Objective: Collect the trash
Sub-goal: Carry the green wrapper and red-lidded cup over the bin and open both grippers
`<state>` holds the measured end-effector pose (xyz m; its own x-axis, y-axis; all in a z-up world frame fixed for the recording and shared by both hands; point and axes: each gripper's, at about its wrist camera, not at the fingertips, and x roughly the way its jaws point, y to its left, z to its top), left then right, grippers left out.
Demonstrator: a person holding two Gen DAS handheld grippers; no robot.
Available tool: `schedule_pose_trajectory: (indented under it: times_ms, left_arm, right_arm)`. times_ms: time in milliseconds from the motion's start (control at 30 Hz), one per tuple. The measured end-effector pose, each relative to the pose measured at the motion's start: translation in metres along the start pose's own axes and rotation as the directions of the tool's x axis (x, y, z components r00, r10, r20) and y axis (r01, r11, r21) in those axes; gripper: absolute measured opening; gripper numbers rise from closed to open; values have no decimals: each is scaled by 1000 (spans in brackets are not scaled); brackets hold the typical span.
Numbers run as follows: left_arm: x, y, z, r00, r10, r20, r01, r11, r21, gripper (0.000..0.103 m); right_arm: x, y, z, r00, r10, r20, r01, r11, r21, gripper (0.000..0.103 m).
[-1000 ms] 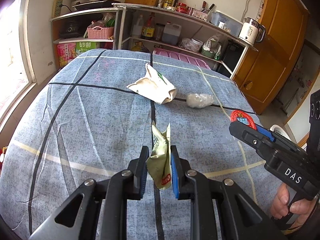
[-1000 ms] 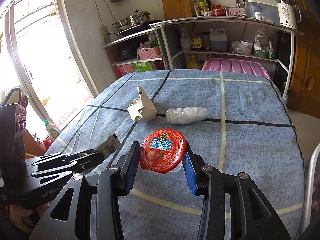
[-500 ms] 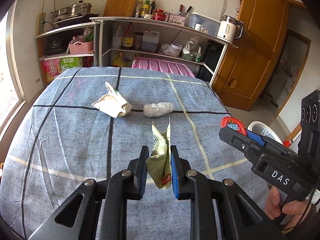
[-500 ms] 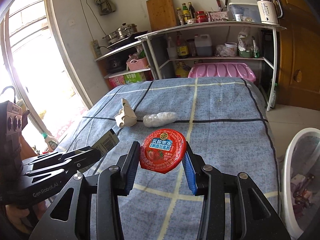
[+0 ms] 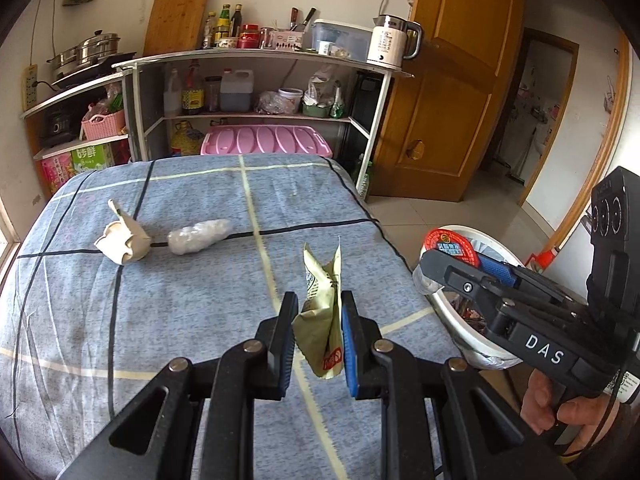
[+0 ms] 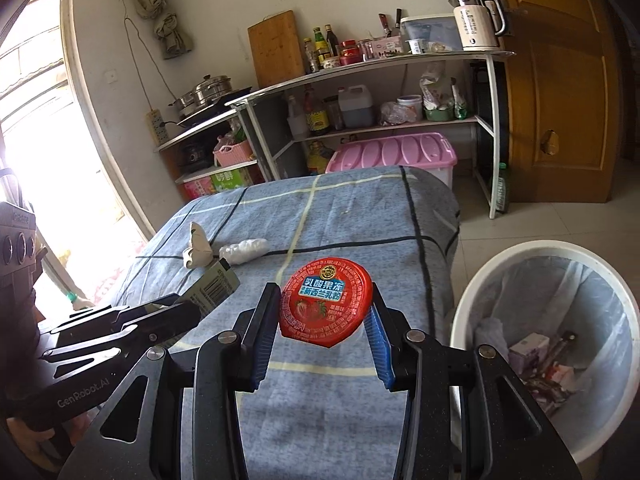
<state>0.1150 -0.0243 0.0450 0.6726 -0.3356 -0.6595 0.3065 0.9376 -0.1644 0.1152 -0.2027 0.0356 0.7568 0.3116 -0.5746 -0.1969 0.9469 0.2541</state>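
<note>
Both tongs are clamped on trash. One left gripper (image 5: pixel 316 338) has its pads pressed together on one crumpled green-yellow wrapper (image 5: pixel 322 312), which stands up between the jaws above the blue cloth. One right gripper (image 6: pixel 325 334) holds one jelly cup with a red lid (image 6: pixel 325 300) — its jaws stand partly apart, closed against the sides of the cup. The cup is above the right edge of the table (image 6: pixel 352 216), near the bin.

Two more pieces lie on the cloth, just beside each other on a dark line: one folded cream carton (image 5: pixel 122 240) and one wad of clear plastic (image 5: pixel 198 236). They are well apart from both grippers, toward the far left part of the table.

One white trash bin (image 6: pixel 480 292) with a plastic liner stands on the floor just beside the right edge of the table, and some packets already lie inside. Its mouth is open upward — the tiled floor (image 6: pixel 560 220) behind it, toward the wooden door (image 6: pixel 560 80), is free. Behind the far edge stands one shelf unit (image 5: pixel 256 60), with one pink box (image 5: pixel 266 140) under it.
</note>
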Motion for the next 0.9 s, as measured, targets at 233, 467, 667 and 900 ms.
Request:
schedule_pose_trajectory:
  times_ms: [233,467,667,900]
  left_arm:
    - [17,-50,7,998,-55,-17,56,997,58,21]
    - [42,-98,11,992,-114,-59,120,986,114,21]
    - [65,-136,12,985,-147,-94,160,977,143,21]
    - [91,-167,8,976,-162,-145,185,969,166,22]
  right_arm:
    - [-23,-43,-1,998,-54,21,53,998,45,43]
    - [-43,-97,-7,990,-139,13,136,985,107,43]
    - [-53,-137,-17,981,-195,-13,195,970,143,43]
    - [-50,-175,-24,956,-285,-72,293,943,157,43]
